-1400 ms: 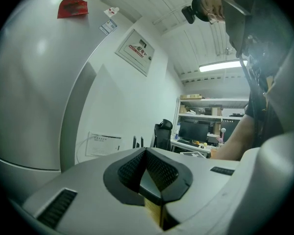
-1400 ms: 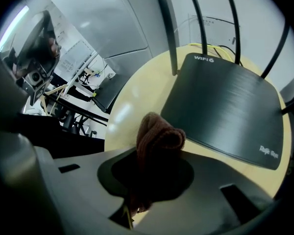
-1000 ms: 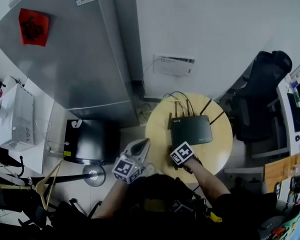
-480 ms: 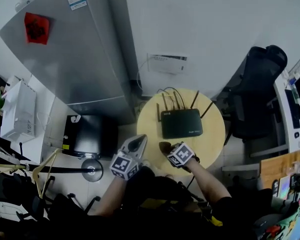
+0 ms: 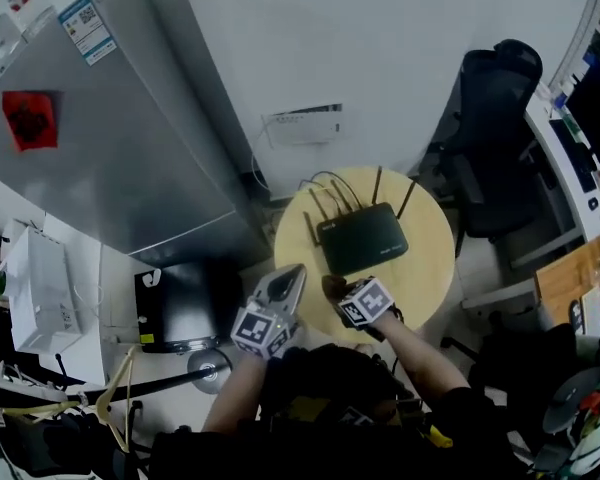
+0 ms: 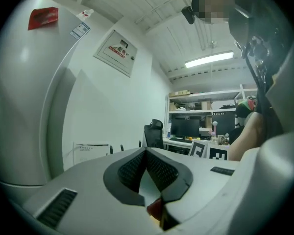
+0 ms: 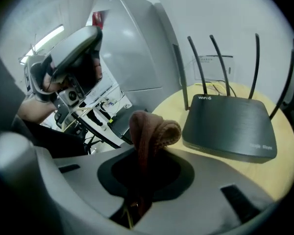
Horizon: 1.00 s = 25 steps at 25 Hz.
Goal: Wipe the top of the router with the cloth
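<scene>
A black router [image 5: 365, 238] with several upright antennas lies on a round yellow table [image 5: 430, 268]. In the right gripper view the router [image 7: 230, 126] sits just ahead and to the right. My right gripper [image 5: 338, 290] is shut on a folded brown cloth [image 7: 149, 131], which sticks up from between the jaws. The cloth [image 5: 331, 288] hangs over the table's near left part, just short of the router's front corner and apart from it. My left gripper [image 5: 290, 276] is shut and holds nothing, beyond the table's left edge. Its jaws [image 6: 146, 152] point at the wall.
A tall grey fridge [image 5: 110, 138] stands at the left, with a black box [image 5: 175, 303] on the floor below it. A black office chair [image 5: 495, 138] and a desk [image 5: 570, 118] are at the right. Cables run from the router's back to a white wall box [image 5: 302, 125].
The head view has swung, so the whole scene shifted. My right gripper with the cloth has drawn back a little from the router's front edge. The left gripper keeps its place.
</scene>
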Available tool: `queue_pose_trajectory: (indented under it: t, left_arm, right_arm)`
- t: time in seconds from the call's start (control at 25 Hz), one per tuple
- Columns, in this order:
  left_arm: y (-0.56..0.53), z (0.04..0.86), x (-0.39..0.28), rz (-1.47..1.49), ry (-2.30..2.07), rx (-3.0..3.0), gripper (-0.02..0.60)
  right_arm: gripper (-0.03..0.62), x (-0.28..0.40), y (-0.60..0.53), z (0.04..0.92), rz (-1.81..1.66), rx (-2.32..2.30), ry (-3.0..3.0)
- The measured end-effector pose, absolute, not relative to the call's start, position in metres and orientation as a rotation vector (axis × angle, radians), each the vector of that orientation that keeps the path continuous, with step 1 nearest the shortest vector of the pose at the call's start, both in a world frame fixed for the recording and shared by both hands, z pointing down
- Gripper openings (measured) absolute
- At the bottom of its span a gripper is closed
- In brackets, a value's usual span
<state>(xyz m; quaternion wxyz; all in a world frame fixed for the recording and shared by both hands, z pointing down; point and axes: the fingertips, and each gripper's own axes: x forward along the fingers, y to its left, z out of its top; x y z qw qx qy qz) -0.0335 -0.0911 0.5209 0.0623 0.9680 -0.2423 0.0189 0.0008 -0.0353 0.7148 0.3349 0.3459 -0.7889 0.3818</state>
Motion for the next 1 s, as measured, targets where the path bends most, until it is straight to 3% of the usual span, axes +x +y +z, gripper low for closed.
queue_pose_trajectory:
  t: [0.28,0.56,1.0]
  left_arm:
    - [-0.132,0.534,-0.062,0.090,-0.594,2.930,-0.003]
    - [-0.168,0.542,-0.084,0.138,-0.433,2.939,-0.003]
    - [-0.195,0.549,-0.093,0.144,-0.342,2.927,-0.003]
  right_arm:
    - [0.058,-0.012,-0.089,0.737,1.118,1.138,-1.897]
    - [0.058,-0.012,-0.132,0.770,1.450,1.445,-1.723]
    - [0.058,0.002,-0.159,0.781,1.574,1.742,-1.581]
